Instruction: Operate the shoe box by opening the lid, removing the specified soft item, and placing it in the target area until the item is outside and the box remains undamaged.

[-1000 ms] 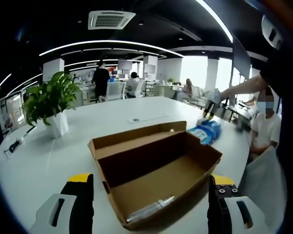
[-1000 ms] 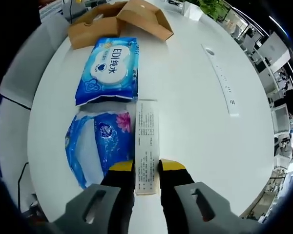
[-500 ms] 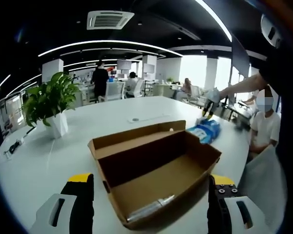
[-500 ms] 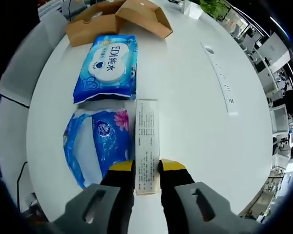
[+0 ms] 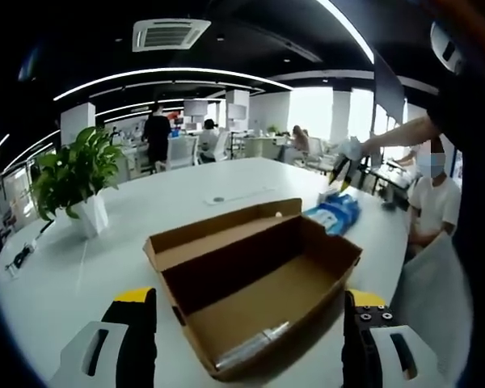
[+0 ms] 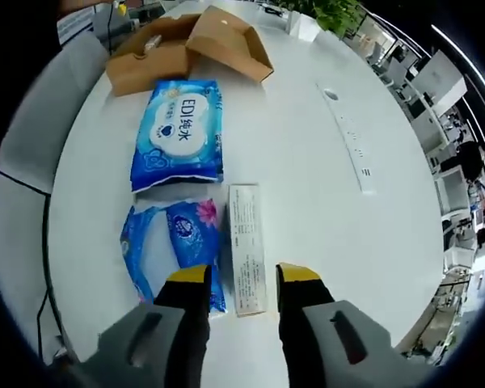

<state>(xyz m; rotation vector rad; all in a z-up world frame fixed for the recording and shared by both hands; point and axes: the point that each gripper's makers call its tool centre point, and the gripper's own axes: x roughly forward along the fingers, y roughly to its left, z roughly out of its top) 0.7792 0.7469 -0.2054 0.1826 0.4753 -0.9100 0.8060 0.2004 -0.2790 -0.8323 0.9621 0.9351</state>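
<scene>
The brown shoe box (image 5: 255,279) stands open on the white table (image 5: 105,242), lid flap folded back, with a silvery tube-like item (image 5: 246,347) lying near its front wall. My left gripper (image 5: 246,327) is open, its jaws wide apart in front of the box. My right gripper (image 6: 244,279) is open above a slim white carton (image 6: 246,246) that lies flat on the table between its jaws. Beside the carton lie a blue tissue pack (image 6: 178,246) and a blue wipes pack (image 6: 179,133). The shoe box (image 6: 186,44) sits beyond them.
A potted plant (image 5: 69,174) stands at the table's far left. A white power strip (image 6: 347,137) lies on the table (image 6: 307,186) right of the packs. A seated person (image 5: 432,202) and several others at desks are beyond the table edge.
My right gripper has opened and let go of the slim white carton, which now rests on the table; the gripper has drawn back. The left view has only shifted slightly.
</scene>
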